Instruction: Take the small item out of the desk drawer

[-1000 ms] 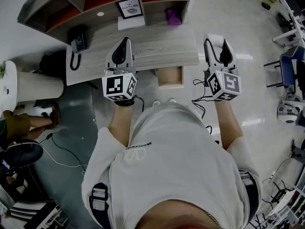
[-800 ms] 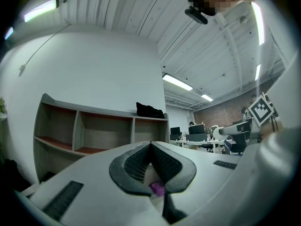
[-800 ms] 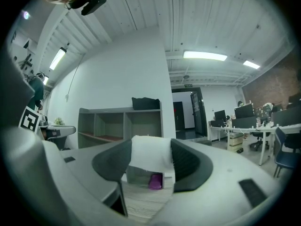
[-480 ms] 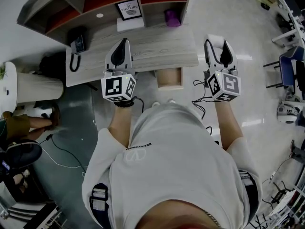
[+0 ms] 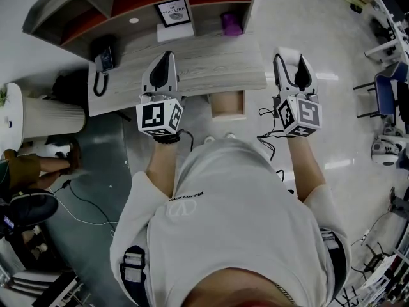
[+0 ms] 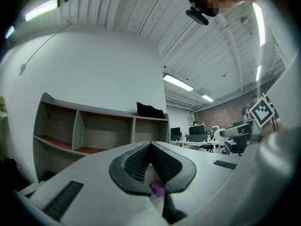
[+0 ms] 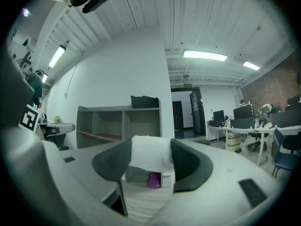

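**Taken out, on your right**

Right gripper view: your right gripper [image 7: 150, 144] clamps the white item [image 7: 148, 158] between both pads.
Left gripper view: your left gripper [image 6: 150, 146] is closed and empty.
Head view: the item sits right of the open drawer [image 5: 228, 105], with the left gripper on the drawer's other side.

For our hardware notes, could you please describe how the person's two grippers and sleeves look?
The left gripper and right gripper match: pale grey tapered claws with black ribbed pads, each backed by a cube of black-and-white square markers, with black cables trailing behind. The person wears a white short-sleeved T-shirt.
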Demonstrator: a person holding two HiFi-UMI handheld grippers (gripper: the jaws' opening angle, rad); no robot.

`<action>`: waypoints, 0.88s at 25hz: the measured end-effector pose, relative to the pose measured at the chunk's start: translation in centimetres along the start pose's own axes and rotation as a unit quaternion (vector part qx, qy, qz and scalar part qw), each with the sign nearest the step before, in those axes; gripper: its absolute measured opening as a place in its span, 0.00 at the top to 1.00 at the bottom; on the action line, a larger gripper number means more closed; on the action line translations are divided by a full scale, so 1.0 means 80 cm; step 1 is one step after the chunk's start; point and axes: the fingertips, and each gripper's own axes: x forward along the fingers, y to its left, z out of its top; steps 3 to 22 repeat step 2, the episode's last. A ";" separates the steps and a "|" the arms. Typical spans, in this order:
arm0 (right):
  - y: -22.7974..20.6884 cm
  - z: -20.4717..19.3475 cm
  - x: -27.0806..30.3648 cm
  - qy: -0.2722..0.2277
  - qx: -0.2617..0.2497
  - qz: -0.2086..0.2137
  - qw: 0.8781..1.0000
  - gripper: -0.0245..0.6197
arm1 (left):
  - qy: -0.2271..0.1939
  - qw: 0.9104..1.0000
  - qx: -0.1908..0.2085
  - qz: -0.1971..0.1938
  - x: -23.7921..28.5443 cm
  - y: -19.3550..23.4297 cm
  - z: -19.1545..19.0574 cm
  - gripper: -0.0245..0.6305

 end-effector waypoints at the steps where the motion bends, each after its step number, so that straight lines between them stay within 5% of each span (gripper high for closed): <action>1: 0.001 0.000 0.000 0.000 -0.001 0.000 1.000 0.57 | 0.001 1.000 0.000 0.000 -0.001 0.001 -0.001 0.96; 22: 0.002 -0.001 0.000 0.001 -0.001 -0.001 1.000 0.57 | 0.001 1.000 -0.001 0.000 -0.002 0.001 -0.001 0.96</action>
